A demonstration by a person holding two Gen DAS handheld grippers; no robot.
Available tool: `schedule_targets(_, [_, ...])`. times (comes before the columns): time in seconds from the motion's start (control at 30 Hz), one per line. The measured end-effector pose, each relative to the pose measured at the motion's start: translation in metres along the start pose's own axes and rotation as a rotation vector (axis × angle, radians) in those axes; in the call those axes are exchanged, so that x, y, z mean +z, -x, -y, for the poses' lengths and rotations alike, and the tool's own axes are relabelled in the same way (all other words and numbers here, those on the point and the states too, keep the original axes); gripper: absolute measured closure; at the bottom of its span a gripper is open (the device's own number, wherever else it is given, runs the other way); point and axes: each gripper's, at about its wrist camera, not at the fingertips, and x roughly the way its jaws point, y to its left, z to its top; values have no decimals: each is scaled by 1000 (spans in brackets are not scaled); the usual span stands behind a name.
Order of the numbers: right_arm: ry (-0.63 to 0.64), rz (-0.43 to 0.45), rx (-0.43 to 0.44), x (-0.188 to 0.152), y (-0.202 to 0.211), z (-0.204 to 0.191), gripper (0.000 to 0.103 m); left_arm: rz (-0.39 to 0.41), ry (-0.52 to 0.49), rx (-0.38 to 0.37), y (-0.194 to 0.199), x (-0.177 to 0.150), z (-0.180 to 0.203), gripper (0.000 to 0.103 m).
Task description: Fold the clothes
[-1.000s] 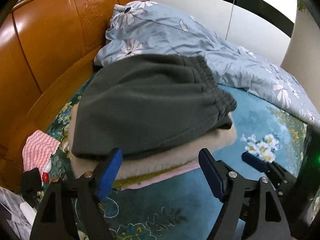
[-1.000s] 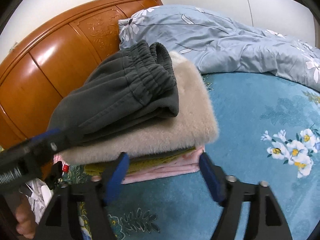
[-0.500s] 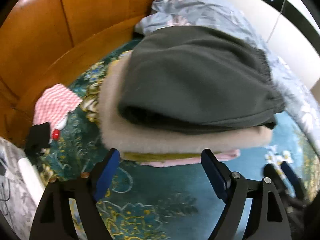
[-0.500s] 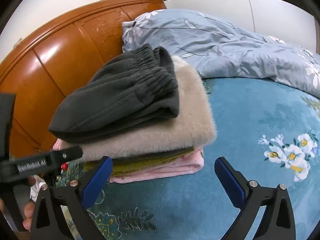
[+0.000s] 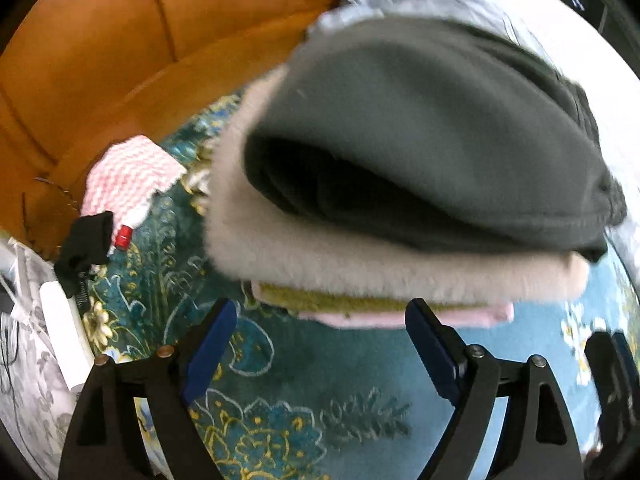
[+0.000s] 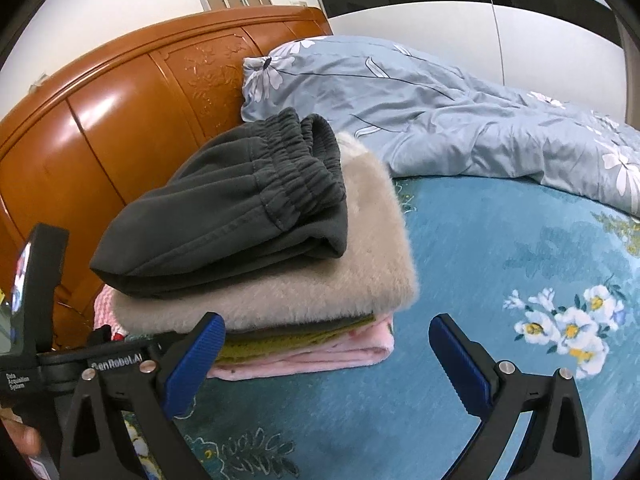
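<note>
Nearest, the left gripper [image 5: 320, 344] and right gripper [image 6: 324, 354] both gape wide, holding nothing, just short of the pile of clothes [image 6: 260, 260] on the blue bedspread [image 6: 500, 280]. The pile has grey trousers [image 5: 420, 128] on top, above a cream fleece [image 6: 320, 276]. Left of the pile lies a pink cloth [image 5: 128, 176]; behind it stand the wooden headboard [image 6: 120, 120] and a grey quilt [image 6: 440, 120]. Since a second ago, the left gripper has swung closer to the pile's left end, and the right gripper has opened wider.
</note>
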Motion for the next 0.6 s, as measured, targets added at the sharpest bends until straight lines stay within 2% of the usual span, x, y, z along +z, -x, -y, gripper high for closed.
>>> schedule_targets(0.1, [43, 1, -6, -1, -3, -6, 0, 72, 22, 7, 3, 0, 2, 16])
schedule_targets(0.27, [120, 7, -10, -3, -8, -17, 0, 135, -24, 31, 6, -3, 13, 16])
schedule_targets(0.5, [135, 10, -27, -6, -13, -16, 0, 149, -48, 45, 1, -8, 19, 16])
schedule_targets(0.6, [121, -4, -30, -7, -15, -13, 0, 125, -54, 47, -2, -10, 21, 16])
